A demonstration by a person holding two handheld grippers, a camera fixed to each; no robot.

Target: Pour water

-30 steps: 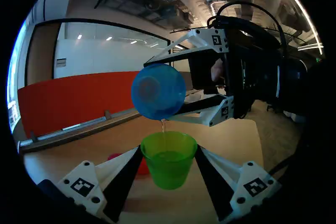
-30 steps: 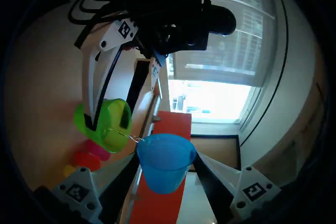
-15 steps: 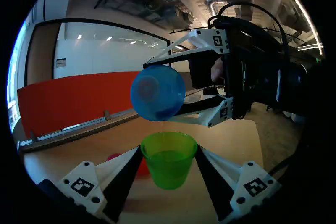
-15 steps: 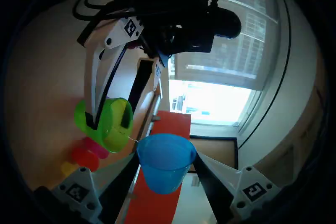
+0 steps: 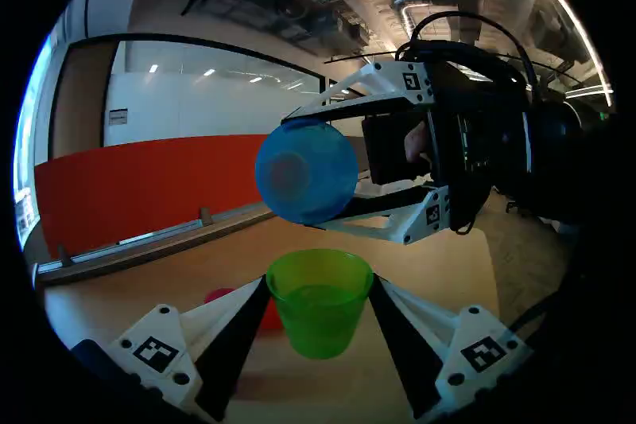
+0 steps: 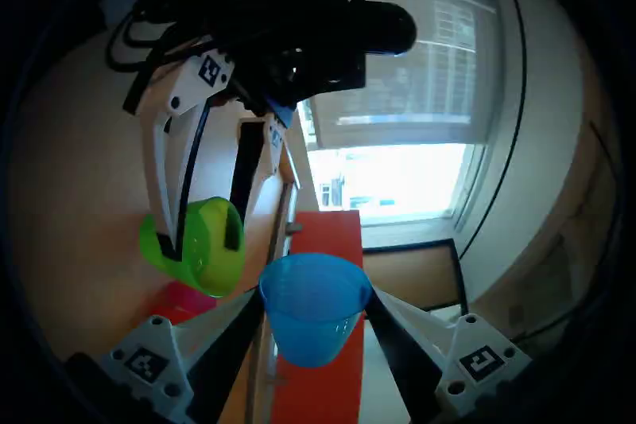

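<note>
My left gripper (image 5: 319,306) is shut on a green cup (image 5: 319,301) that stands upright with water in its lower part. Above it hangs a blue cup (image 5: 306,172), tipped on its side with its bottom toward the left gripper view, held between the fingers of my right gripper (image 5: 318,161). No stream runs between the cups. In the right gripper view my right gripper (image 6: 316,314) is shut on the blue cup (image 6: 315,306), and the green cup (image 6: 197,244) sits to its left between the left gripper's fingers (image 6: 163,177).
A wooden table (image 5: 413,249) lies under the cups. Red and pink cups (image 5: 270,314) sit on it behind the green cup, seen also as red and pink cups (image 6: 179,301) at the lower left. A red wall panel (image 5: 135,185) and a window (image 6: 381,177) stand beyond.
The thin stream from the blue cup into the green cup has stopped. The blue cup has moved slightly right and away from the green cup's rim.
</note>
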